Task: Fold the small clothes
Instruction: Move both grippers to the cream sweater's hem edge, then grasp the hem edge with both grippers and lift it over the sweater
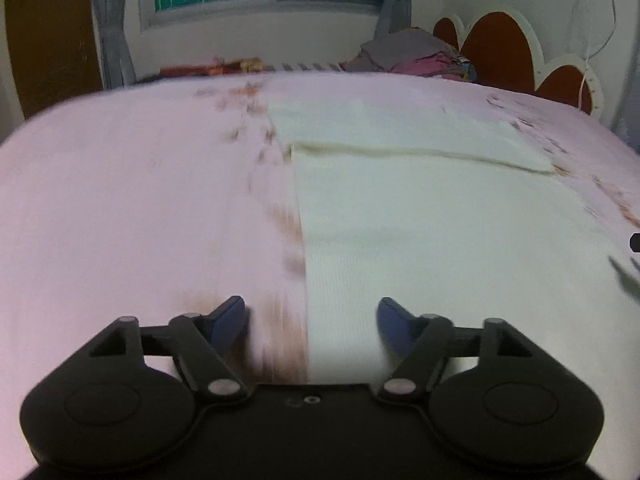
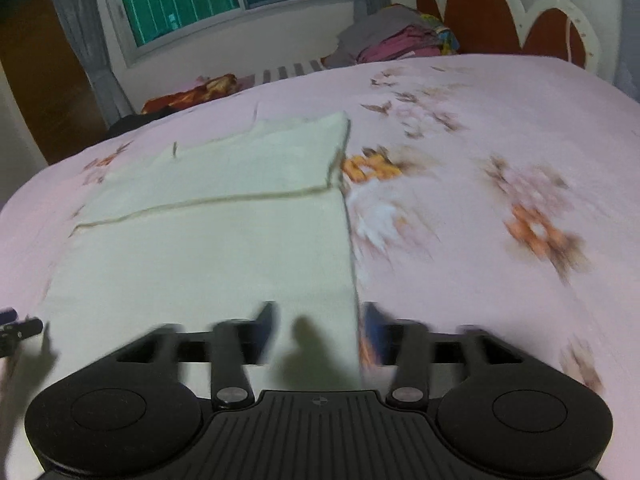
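Landmark: the cream garment (image 1: 420, 216) is lying flat on the bed (image 1: 120, 200).
Left of garment: bare pink sheet is lying open.
Right of garment: printed sheet (image 2: 500, 184) is stretching clear.
Beyond garment: a clothes pile (image 2: 396, 36) and headboard (image 2: 500, 12) are blocking the far edge.
Left gripper (image 1: 312, 314): jaws are straddling the garment's left edge.
Right gripper (image 2: 320, 328): jaws are straddling its right edge.

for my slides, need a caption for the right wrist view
Right gripper open, straddling the right edge of a cream garment on a pink floral bedsheet.
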Motion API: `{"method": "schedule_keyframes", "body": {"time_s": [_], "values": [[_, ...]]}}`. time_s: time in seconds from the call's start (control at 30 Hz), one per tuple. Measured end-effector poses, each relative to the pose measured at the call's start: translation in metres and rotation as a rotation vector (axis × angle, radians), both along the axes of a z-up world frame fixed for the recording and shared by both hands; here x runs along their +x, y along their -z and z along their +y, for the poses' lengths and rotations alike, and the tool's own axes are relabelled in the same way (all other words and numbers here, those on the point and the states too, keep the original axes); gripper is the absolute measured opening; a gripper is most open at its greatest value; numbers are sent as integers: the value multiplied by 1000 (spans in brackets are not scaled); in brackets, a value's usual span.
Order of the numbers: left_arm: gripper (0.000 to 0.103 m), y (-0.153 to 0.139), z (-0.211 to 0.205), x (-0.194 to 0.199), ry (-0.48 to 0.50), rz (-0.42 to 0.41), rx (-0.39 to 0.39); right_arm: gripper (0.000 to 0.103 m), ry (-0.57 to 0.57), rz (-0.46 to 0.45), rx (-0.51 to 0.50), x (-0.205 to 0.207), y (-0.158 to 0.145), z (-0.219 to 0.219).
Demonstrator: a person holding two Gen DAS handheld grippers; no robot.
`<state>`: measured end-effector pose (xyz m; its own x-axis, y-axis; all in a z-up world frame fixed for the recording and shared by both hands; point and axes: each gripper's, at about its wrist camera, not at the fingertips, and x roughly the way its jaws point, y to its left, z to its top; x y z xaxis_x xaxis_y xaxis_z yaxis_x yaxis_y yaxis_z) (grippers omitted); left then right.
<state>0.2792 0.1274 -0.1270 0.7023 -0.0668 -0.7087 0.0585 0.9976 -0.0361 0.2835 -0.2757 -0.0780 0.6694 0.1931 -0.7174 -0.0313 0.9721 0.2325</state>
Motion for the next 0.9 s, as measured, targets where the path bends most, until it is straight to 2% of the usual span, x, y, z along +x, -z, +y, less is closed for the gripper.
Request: {"method": "schedule_keyframes", "body": {"time_s": [0.1,0.17,0.2,0.27,0.37,0.43,0.53,0.6,0.7,0.83,0.9], "values": [[58,4,13,-42,-15,32,-84,74,-1,9,73,-45,1,-21],[56,5,22,-66,-22,32,-145,73,11,38,154,-72,7,-36],[55,6,25,-74,-24,39,-173,65,16,49,202,-84,9,-42],[54,7,31,-88,-23,50,-244,58,26,75,275,-108,16,-49],[45,9,40,-103,-34,70,-341,50,35,100,325,-135,25,-51],[36,14,49,-108,-54,90,-448,50,40,97,372,-150,29,-51],[33,27,59,-114,-85,107,-625,49,38,105,475,-165,30,-54],[33,34,62,-113,-97,112,-689,49,13,111,517,-168,31,-52],[33,36,62,-105,-105,114,-718,49,-17,107,565,-159,30,-52],[32,38,57,-90,-108,119,-721,48,9,94,596,-138,27,-56],[31,37,52,-90,-87,127,-703,32,18,115,590,-133,31,-58]]}}
